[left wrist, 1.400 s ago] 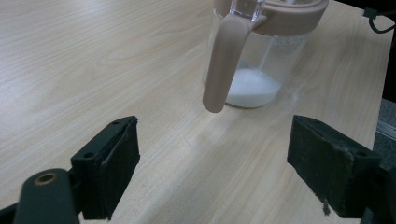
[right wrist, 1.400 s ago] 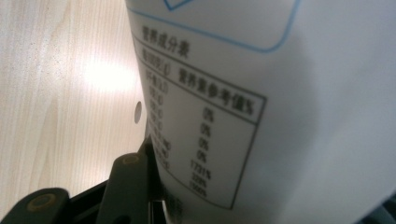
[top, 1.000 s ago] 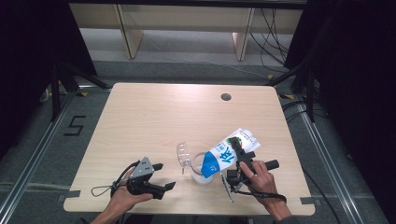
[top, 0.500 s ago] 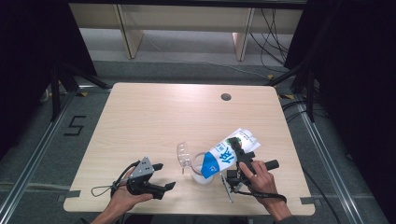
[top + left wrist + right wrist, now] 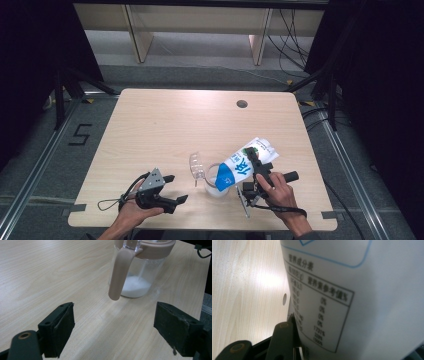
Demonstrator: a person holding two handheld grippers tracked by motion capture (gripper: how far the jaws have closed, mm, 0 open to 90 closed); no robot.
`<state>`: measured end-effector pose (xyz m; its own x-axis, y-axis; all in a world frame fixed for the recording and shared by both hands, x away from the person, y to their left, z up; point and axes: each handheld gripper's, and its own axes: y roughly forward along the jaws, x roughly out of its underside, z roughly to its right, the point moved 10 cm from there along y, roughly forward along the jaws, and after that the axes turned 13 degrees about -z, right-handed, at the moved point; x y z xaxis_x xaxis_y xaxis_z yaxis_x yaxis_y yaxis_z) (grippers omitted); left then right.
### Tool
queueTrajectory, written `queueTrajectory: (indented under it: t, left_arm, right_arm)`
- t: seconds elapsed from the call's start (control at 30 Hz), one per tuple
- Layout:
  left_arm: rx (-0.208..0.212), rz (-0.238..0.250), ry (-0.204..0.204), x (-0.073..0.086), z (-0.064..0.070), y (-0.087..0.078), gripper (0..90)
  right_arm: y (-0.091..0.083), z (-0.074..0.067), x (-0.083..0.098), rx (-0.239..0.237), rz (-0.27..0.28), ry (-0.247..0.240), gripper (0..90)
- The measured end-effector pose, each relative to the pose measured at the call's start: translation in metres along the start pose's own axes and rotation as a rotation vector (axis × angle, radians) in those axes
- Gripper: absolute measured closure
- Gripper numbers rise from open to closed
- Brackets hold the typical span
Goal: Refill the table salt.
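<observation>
My right gripper [image 5: 254, 160] is shut on a white and blue pouch [image 5: 241, 168], which it holds tilted with the low end over a clear jug [image 5: 216, 184]. In the right gripper view the pouch's printed label [image 5: 352, 290] sits against one black finger [image 5: 284, 338]; the other is hidden. The jug [image 5: 137, 277] has a pink rim and handle [image 5: 119, 275], and white powder [image 5: 135, 286] lies on its bottom. Its clear lid [image 5: 196, 166] stands flipped up to the left. My left gripper [image 5: 178, 188] rests at the table's front left, open, jaws wide apart toward the jug [image 5: 113, 327].
The light wooden table [image 5: 165, 125] has a round cable hole [image 5: 242, 104] at the back right. Both hands lie close to the front edge. Dark stands and cables ring the table on the floor.
</observation>
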<state>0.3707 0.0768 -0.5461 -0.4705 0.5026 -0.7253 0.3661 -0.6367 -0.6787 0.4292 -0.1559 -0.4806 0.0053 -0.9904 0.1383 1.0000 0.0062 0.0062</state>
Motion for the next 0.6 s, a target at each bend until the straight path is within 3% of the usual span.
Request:
queueTrajectory:
  t: [0.3,0.37,0.4,0.6]
  left_arm:
    - [0.0,0.0,0.0,-0.0001,-0.0001,0.0,16.2]
    - [0.0,0.001,0.0,-0.0002,-0.0002,0.0,16.2]
    - [0.0,0.001,-0.001,-0.0002,-0.0002,0.0,16.2]
    - [0.001,0.0,0.0,-0.0001,-0.0001,0.0001,16.2]
  right_arm:
    - [0.0003,0.0,-0.0003,-0.001,0.005,0.006,55.9]
    - [0.0006,-0.0023,0.0002,-0.012,0.002,0.026,55.9]
    - [0.0003,-0.0001,-0.0002,-0.002,0.004,0.007,55.9]
    - [0.0003,0.0002,0.0,0.0,0.004,0.008,56.1]
